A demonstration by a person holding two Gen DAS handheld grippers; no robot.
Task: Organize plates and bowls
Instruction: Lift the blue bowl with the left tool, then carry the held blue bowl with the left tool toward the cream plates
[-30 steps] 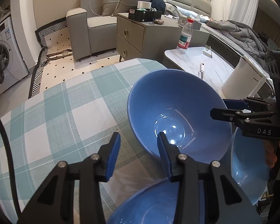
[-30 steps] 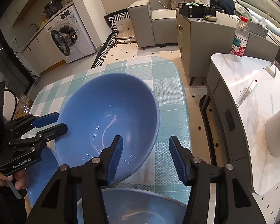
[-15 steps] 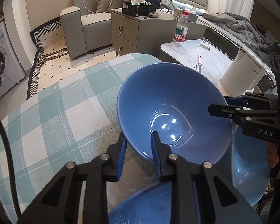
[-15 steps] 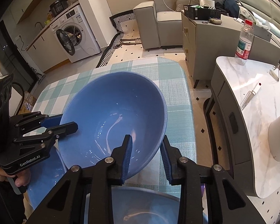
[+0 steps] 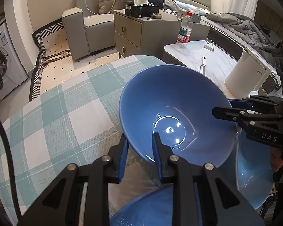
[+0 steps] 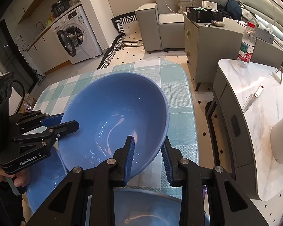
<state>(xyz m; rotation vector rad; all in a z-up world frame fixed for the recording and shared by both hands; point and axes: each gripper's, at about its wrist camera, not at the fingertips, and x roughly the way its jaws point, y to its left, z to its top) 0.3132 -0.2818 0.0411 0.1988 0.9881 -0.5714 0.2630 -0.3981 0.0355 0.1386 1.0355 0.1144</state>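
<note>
Both grippers — left (image 5: 139, 146), right (image 6: 148, 148) — clamp narrow on the blue bowl's (image 5: 171, 101) rim.

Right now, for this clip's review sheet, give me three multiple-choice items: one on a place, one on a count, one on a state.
1. Where does the water bottle stand?
A. marble side table
B. checked tablecloth
C. sofa

2. How many blue dishes show in the left view?
A. one
B. three
C. five

3. How do the left tool and right tool stand on the big bowl?
A. both open above it
B. one on it
C. both shut on its rim

Key: A, it stands on the marble top; B, the bowl plus two partly hidden; C, pads pinch both sides.
</note>
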